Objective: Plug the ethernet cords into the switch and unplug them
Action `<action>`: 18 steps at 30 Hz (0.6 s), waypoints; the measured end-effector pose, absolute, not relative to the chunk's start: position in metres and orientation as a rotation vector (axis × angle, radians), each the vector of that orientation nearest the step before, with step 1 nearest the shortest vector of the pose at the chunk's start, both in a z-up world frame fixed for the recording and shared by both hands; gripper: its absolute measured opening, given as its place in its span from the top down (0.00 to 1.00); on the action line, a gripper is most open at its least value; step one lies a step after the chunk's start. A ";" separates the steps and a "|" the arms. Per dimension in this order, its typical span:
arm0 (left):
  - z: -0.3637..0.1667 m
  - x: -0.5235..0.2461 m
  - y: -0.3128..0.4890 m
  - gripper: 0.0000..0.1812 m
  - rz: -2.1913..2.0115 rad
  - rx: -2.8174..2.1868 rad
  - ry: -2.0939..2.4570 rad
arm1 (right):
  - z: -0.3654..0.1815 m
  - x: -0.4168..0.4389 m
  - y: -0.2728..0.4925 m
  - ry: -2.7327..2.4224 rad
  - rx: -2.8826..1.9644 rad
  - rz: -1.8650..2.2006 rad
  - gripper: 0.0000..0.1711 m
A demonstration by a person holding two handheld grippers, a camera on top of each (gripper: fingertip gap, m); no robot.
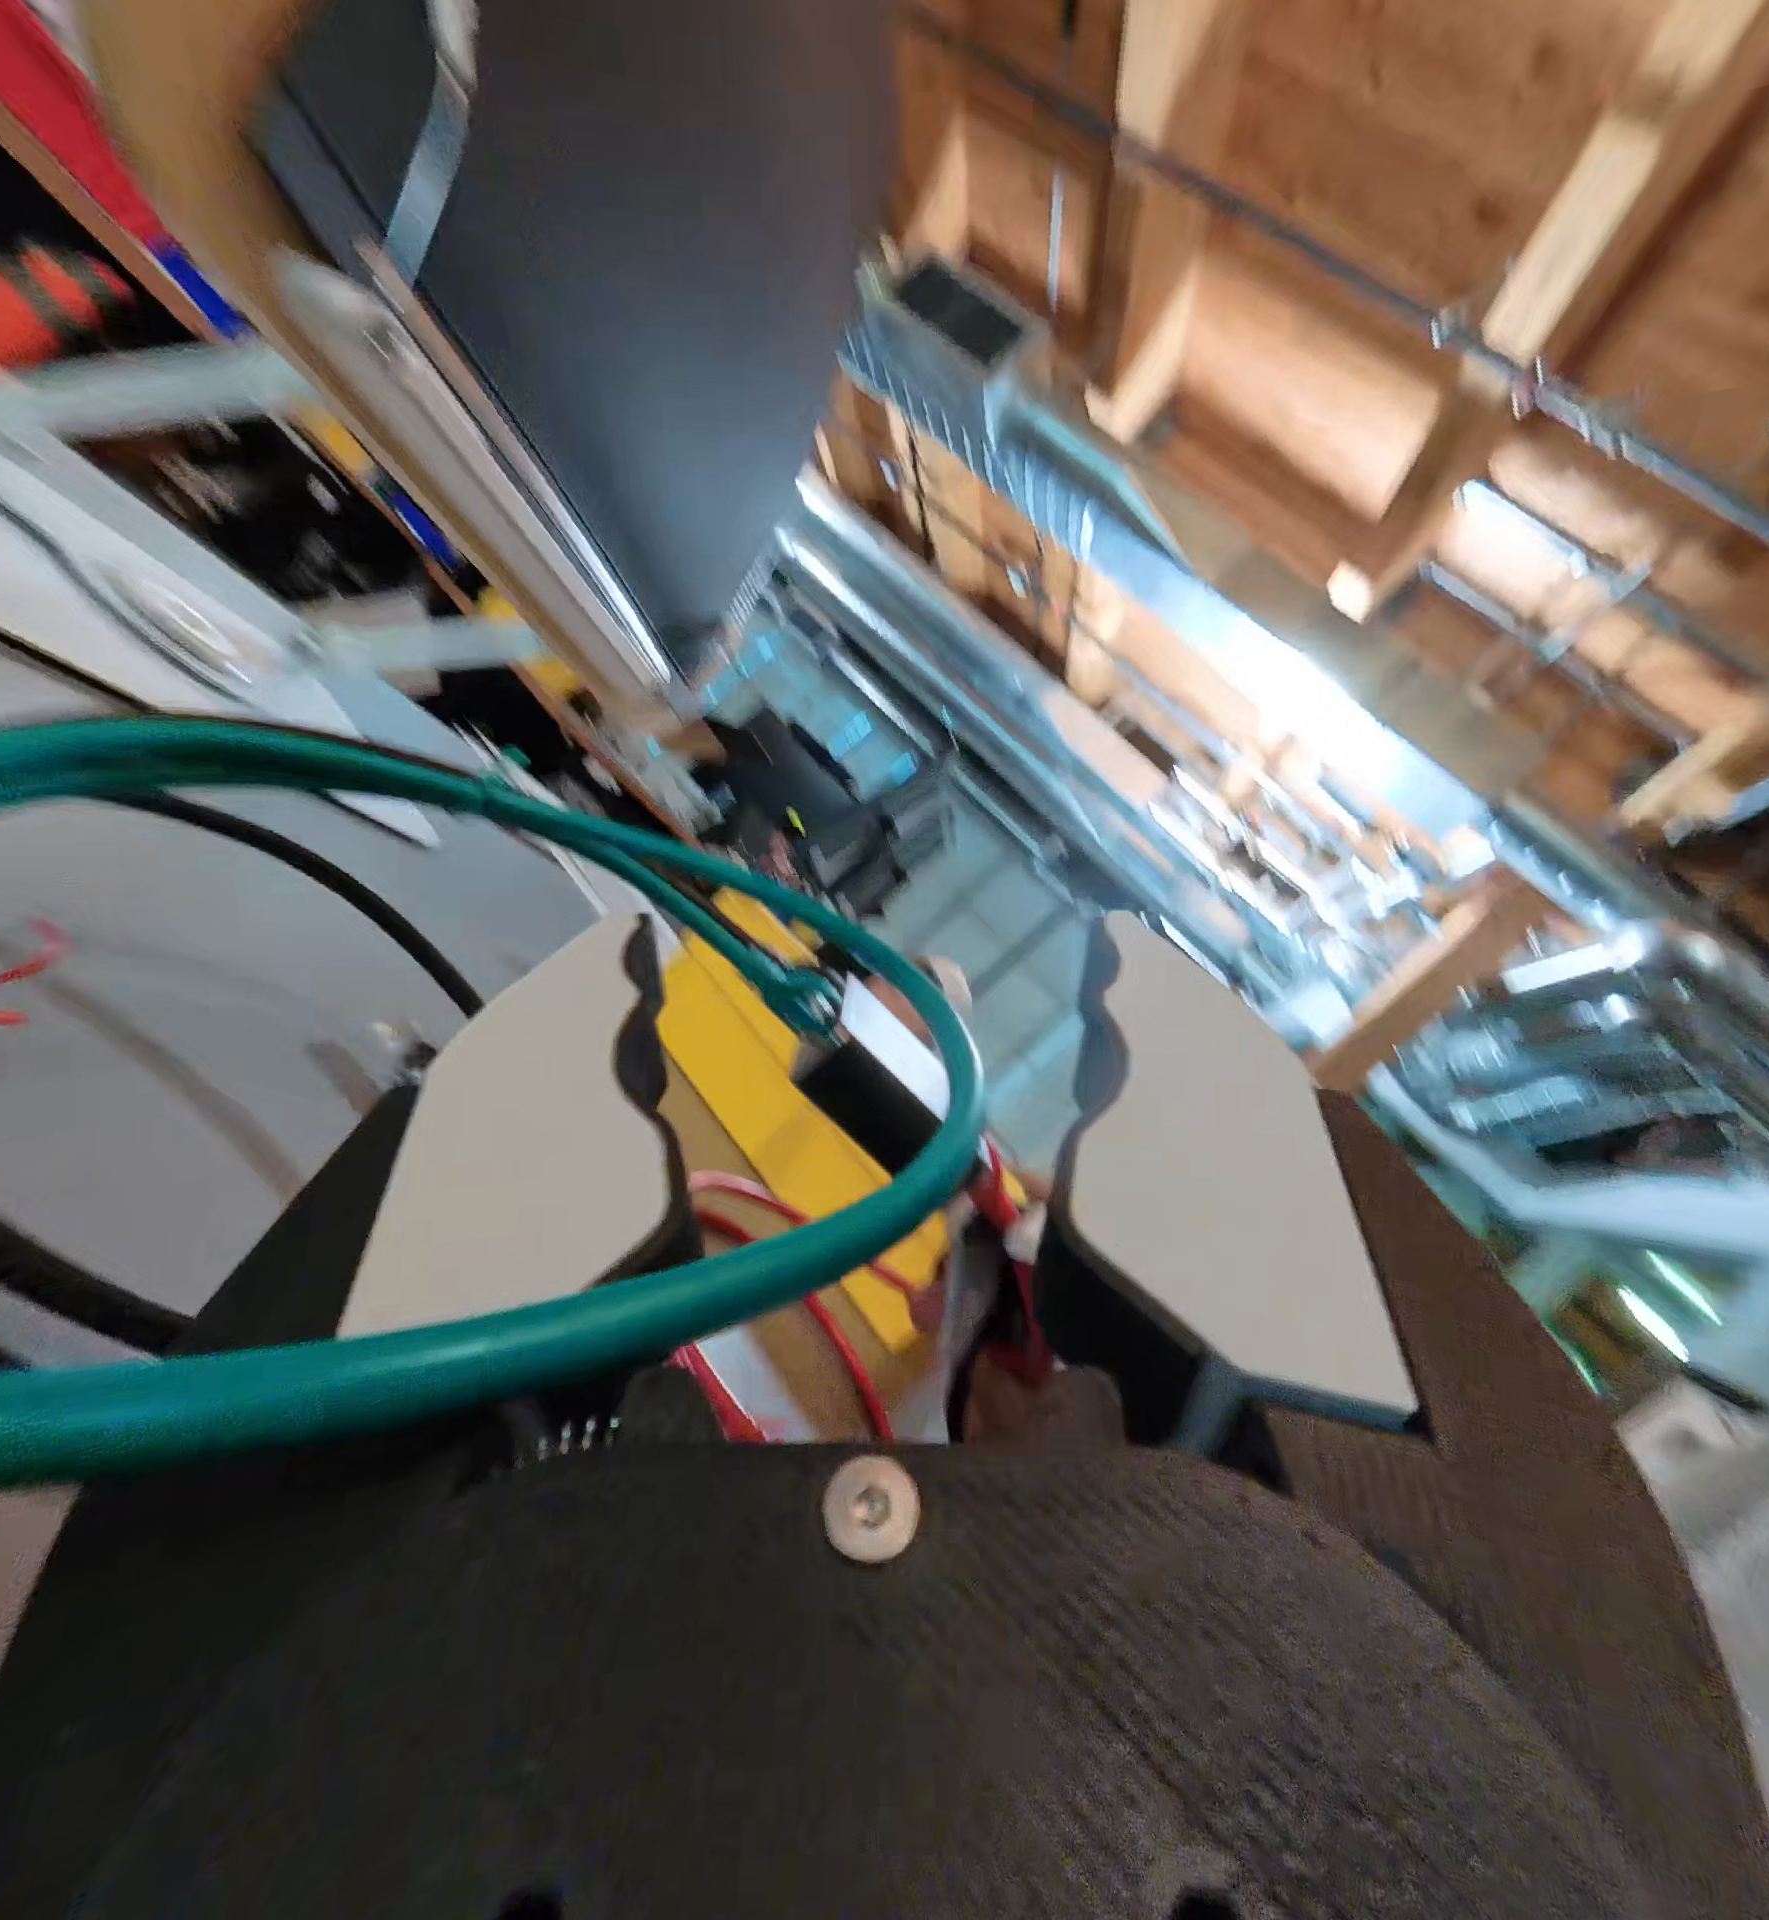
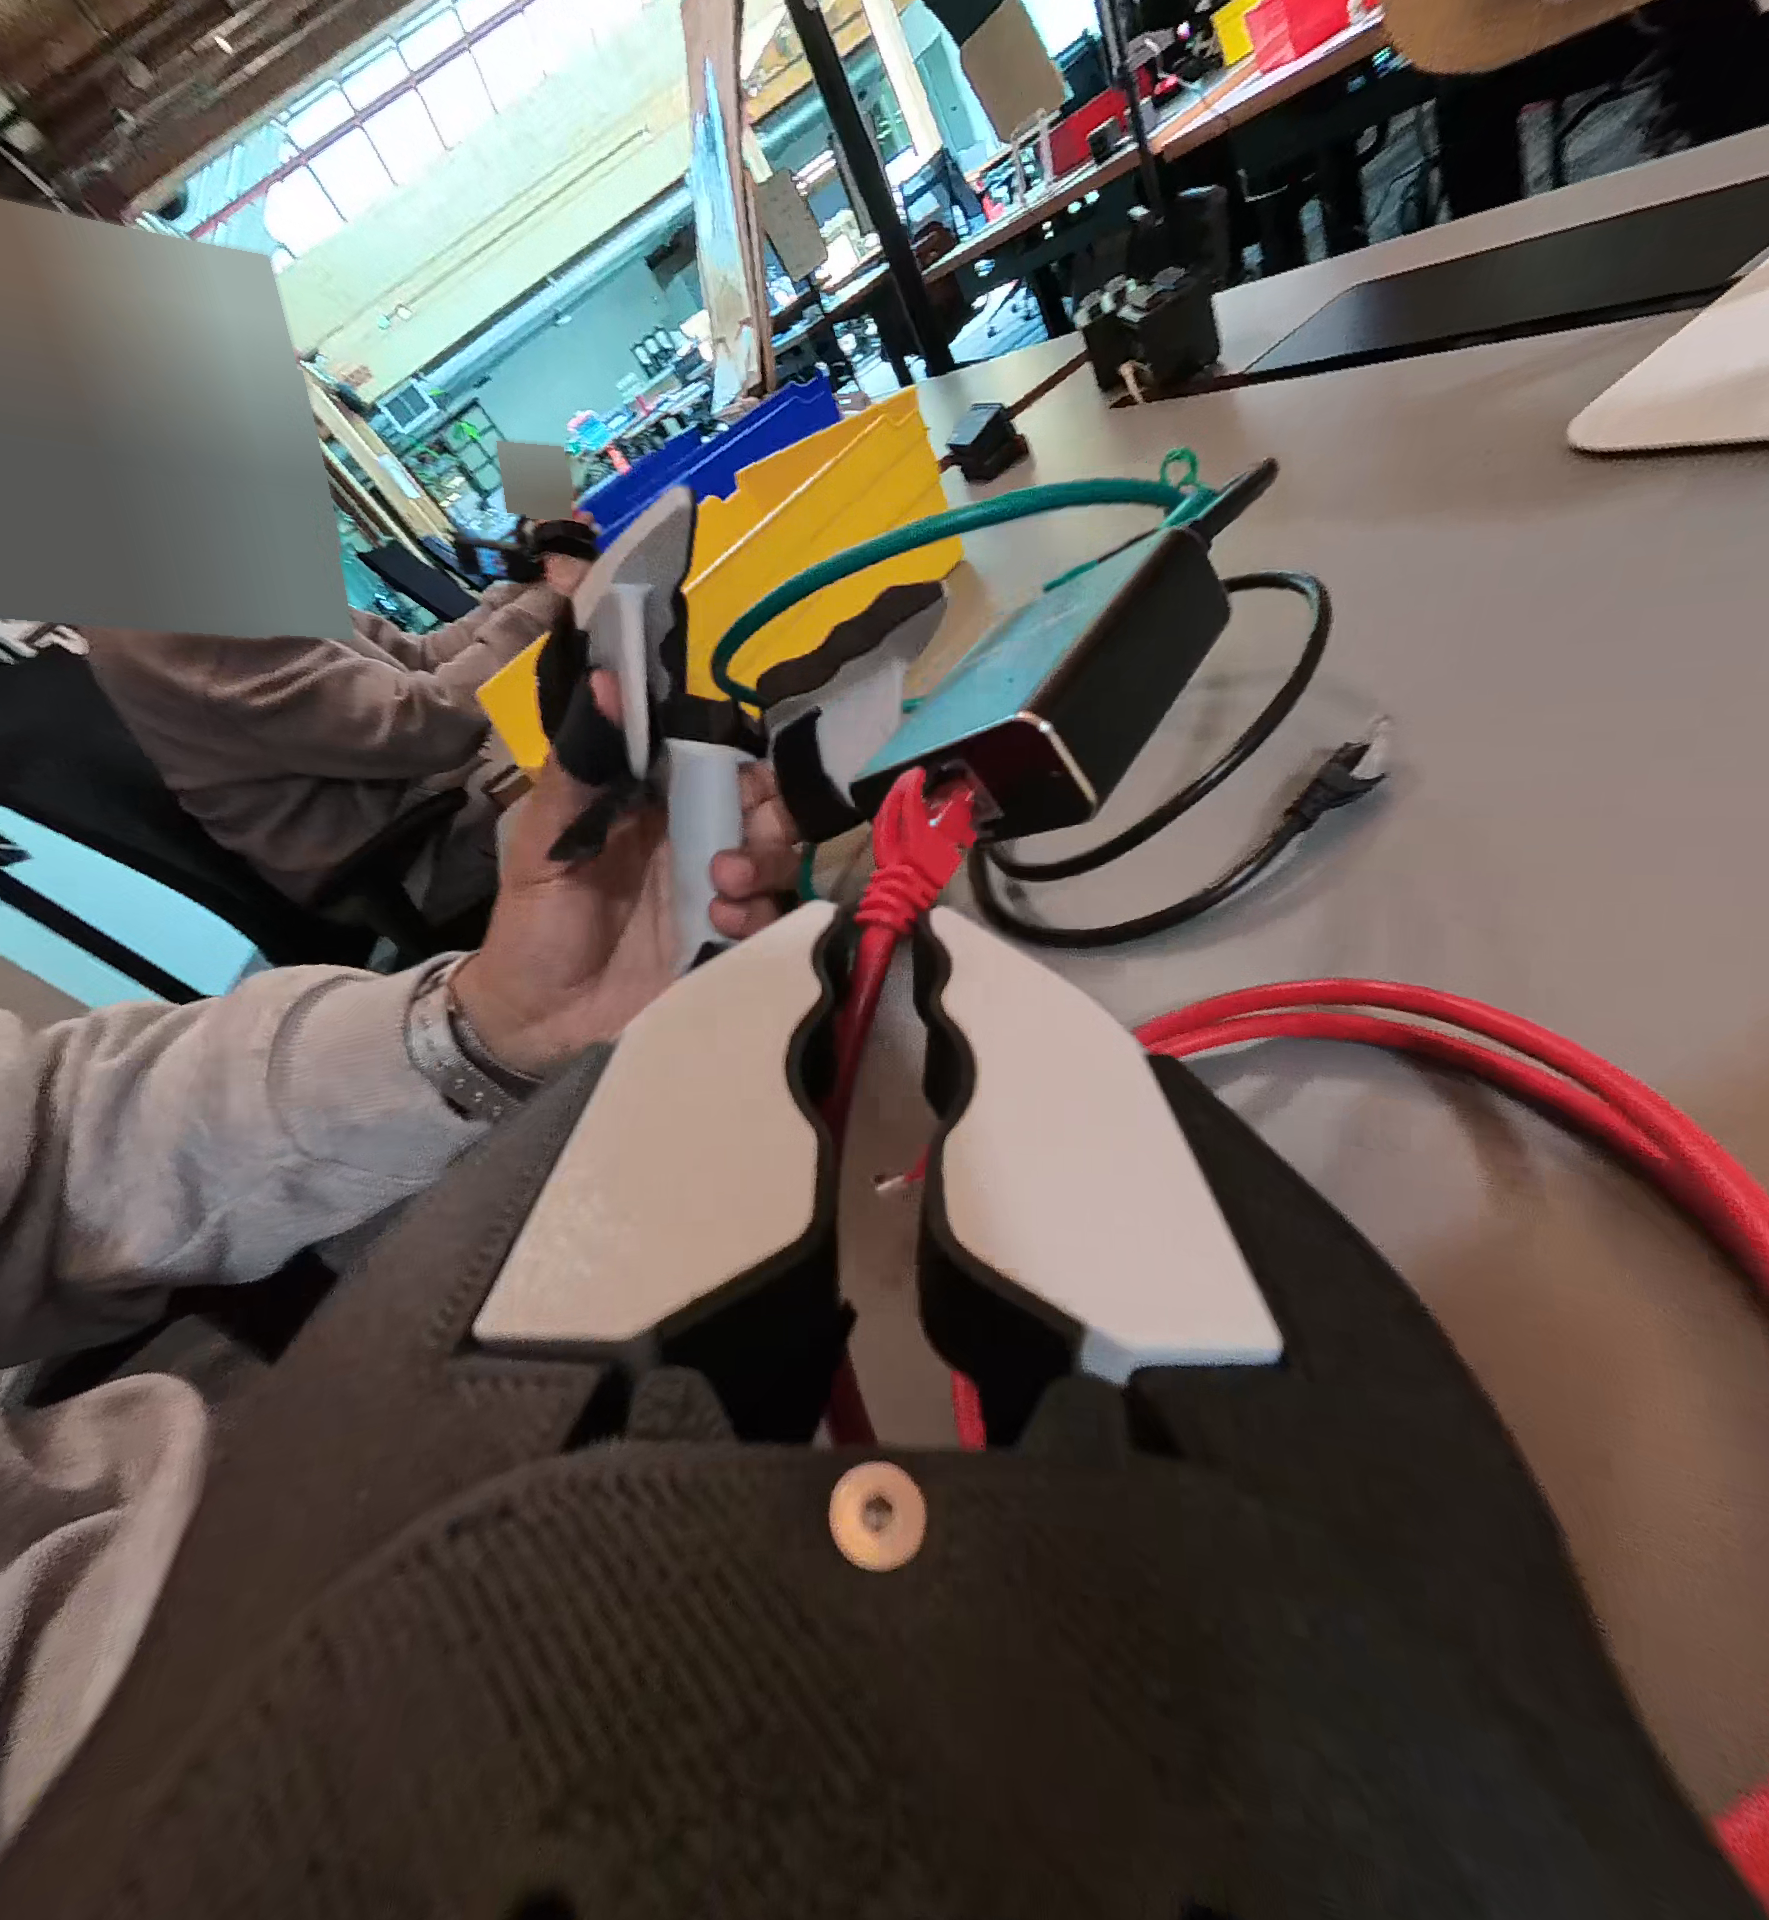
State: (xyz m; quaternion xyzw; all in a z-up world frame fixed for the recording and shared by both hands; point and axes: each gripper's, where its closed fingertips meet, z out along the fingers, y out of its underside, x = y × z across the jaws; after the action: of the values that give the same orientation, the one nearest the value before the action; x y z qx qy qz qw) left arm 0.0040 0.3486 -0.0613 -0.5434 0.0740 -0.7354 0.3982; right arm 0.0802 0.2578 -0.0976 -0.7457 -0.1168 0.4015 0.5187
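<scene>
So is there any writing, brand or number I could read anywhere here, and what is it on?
None can be read.
Switch: dark top and port face, no legible marking.
Yellow bin: plain side, nothing on it.
White surface in the left wrist view: red scribbles, too blurred to read.
Background shelves and benches: too small and blurred.

A long grey table (image 2: 1482,665) fills the near ground. Beyond its far edge stand a yellow bin (image 2: 838,488) and a blue bin (image 2: 714,447), then rows of workbenches (image 2: 1067,208). High windows (image 2: 423,94) above them let in daylight beneath timber ceiling joists (image 1: 1379,260).
</scene>
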 end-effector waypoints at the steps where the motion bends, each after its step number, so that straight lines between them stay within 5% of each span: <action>1: -0.063 0.013 0.338 0.62 -1.897 -1.405 0.275 | -0.098 0.083 0.259 -0.274 -1.789 0.933 0.93; 12: -0.104 0.056 0.295 0.76 -1.903 -1.721 0.674 | -0.076 0.110 0.265 -0.145 -1.673 0.876 0.93; 15: -0.093 0.051 0.276 0.96 -2.141 -1.698 0.753 | -0.077 0.114 0.266 -0.185 -1.687 0.737 0.93; 18: -0.080 0.050 0.255 0.97 -2.316 -1.597 0.867 | -0.078 0.111 0.265 -0.244 -1.695 0.652 0.93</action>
State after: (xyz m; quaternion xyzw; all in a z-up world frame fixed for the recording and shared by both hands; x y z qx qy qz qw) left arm 0.0504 0.2545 -0.0796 -0.5398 0.2930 -0.7830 0.0986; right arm 0.1111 0.2653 -0.0783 -0.7339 -0.1057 0.2821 0.6087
